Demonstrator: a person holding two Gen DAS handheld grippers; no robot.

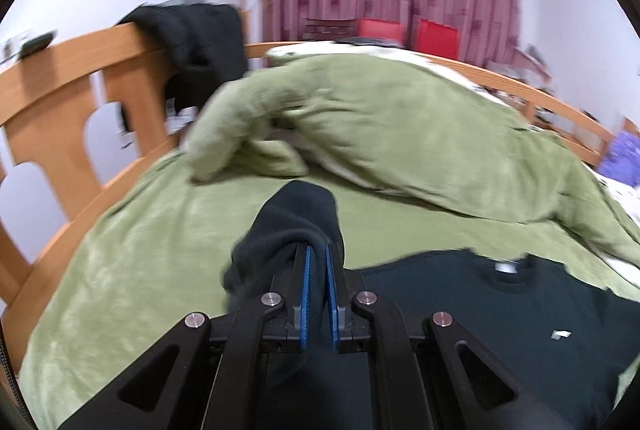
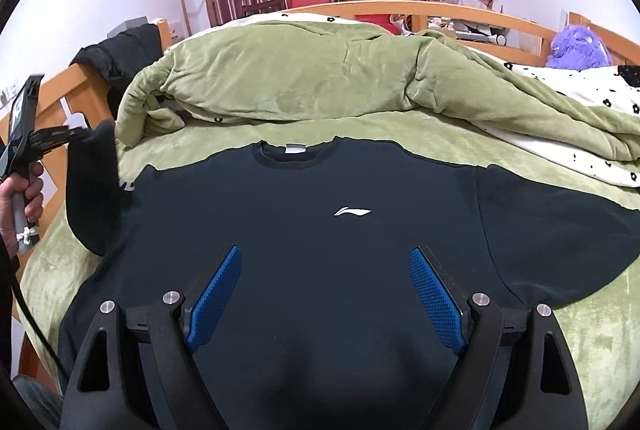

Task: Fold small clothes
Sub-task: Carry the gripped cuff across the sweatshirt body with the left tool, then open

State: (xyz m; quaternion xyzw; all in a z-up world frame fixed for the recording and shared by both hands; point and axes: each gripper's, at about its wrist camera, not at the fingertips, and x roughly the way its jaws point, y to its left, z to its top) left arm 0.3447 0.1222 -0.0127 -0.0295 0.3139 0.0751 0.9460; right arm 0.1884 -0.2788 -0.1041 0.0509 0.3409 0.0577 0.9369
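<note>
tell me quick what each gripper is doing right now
left gripper: shut on the sleeve of the dark sweatshirt, lifted off the bed.
right gripper: open, holding nothing, above the sweatshirt.

Ahead of the open right claw the shirt lies flat and unobstructed; beyond it a heaped green quilt blocks passage, and the wooden bed rail bounds the left side.
</note>
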